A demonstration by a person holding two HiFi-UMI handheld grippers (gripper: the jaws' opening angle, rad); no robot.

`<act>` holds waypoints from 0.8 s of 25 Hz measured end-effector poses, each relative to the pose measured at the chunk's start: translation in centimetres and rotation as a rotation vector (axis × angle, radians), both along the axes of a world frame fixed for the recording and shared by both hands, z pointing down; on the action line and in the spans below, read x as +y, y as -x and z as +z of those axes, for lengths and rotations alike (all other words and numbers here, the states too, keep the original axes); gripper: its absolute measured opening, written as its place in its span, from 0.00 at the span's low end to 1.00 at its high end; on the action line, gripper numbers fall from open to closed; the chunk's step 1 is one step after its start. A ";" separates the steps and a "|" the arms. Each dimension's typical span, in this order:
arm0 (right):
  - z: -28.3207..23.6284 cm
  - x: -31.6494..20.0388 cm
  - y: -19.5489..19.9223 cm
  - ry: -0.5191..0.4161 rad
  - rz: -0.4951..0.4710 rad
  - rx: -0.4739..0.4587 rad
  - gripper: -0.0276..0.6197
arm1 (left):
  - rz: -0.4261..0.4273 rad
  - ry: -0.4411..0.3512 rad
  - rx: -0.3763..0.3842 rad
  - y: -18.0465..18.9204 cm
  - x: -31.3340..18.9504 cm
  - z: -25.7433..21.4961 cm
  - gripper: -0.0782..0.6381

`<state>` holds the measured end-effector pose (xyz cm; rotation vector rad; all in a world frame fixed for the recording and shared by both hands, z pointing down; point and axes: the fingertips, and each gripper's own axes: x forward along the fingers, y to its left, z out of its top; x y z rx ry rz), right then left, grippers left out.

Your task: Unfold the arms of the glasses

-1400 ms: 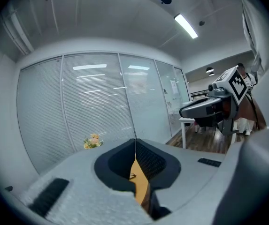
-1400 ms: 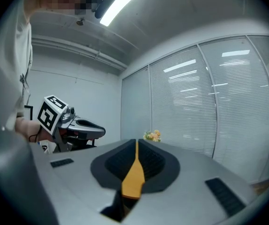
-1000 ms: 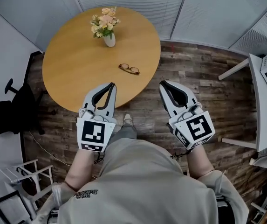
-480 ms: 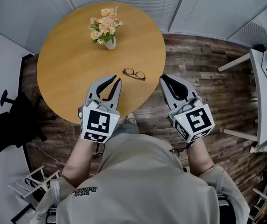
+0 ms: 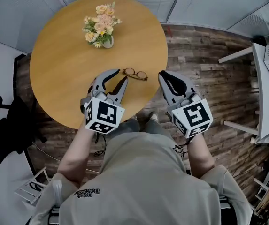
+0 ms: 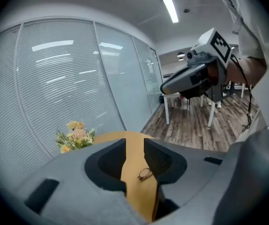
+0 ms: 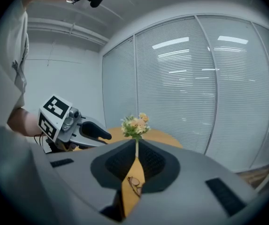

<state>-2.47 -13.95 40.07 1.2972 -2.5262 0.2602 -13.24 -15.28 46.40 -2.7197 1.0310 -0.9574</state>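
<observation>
Your left gripper [image 5: 121, 75] has just spread its empty fingers wide, your right gripper [image 5: 161, 74] has them together, near thin brown-framed glasses [image 5: 134, 74].

The glasses [image 5: 135, 74] lie on the table [image 5: 59, 78], just ahead of the left gripper [image 5: 120, 77]. Its jaws have just been opening, with nothing between them. The glasses are just left of the right gripper [image 5: 162, 75]. The vase of flowers [image 5: 103, 32] stands farther beyond.

One pair of glasses [image 5: 134, 74], one flower vase [image 5: 107, 42], one round table [image 5: 64, 74].

Smooth wooden table [image 5: 64, 74], matt plastic left gripper [image 5: 121, 75].
</observation>
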 end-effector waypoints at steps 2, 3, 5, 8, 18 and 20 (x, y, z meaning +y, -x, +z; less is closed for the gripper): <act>0.6 -0.6 -0.3 0.013 0.002 -0.001 0.10 | 0.027 0.005 -0.069 -0.4 -0.4 1.8 0.28; 0.9 -0.9 -0.4 0.023 0.002 -0.003 0.10 | 0.038 0.009 -0.101 -0.7 -0.5 2.6 0.29; 1.7 -1.5 -0.7 0.041 -0.003 -0.002 0.10 | 0.045 0.020 -0.134 -1.3 -0.9 3.7 0.30; 2.6 -2.6 -1.2 0.058 -0.012 0.003 0.10 | 0.033 0.038 -0.145 -2.1 -1.7 5.1 0.30; 6.3 -4.7 -1.9 0.114 -0.045 0.011 0.10 | 0.097 -0.003 -0.377 -3.6 -3.2 12.2 0.30; 6.9 -5.1 -2.0 0.122 -0.047 0.009 0.10 | 0.098 0.045 -0.361 -4.0 -3.3 13.9 0.30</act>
